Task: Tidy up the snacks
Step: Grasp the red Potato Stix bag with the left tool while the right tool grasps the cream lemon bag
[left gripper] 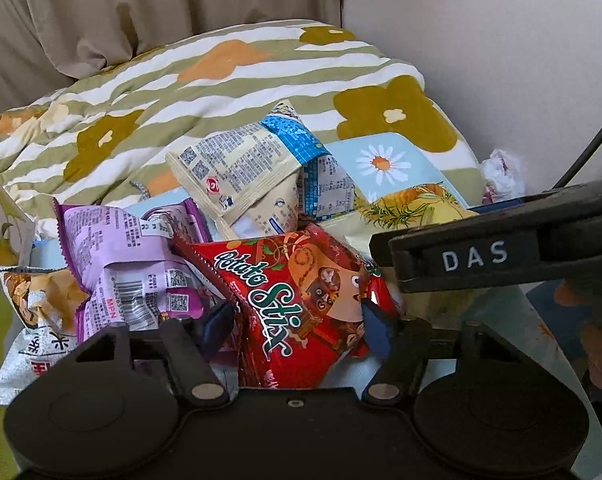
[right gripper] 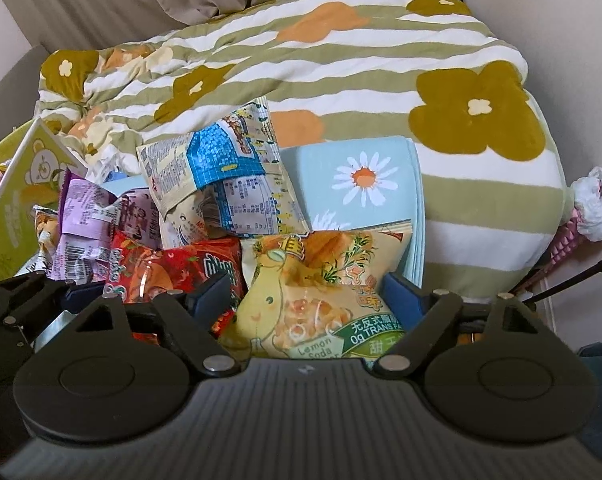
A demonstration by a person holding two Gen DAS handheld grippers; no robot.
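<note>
- Left gripper [left gripper: 299, 322] pinching the red Stix bag [left gripper: 289, 304]: both blue pads [left gripper: 375, 330] press its crumpled sides.
- Right gripper [right gripper: 305, 296] spread wide, straddling the yellow bag [right gripper: 313, 300]; pads lie just beside the bag's edges, not yet pressing.
- Setting: both bags lie at the near edge of a snack pile on a bed, before a striped quilt [right gripper: 341, 80]; a purple bag [left gripper: 133, 264] overlaps the red one's left side.
- Judged technique, left: lift straight up so the purple neighbour slides off rather than follows.
- Judged technique, right: centre on the bag's middle, close gently; puffed packets crush or slip easily.
</note>
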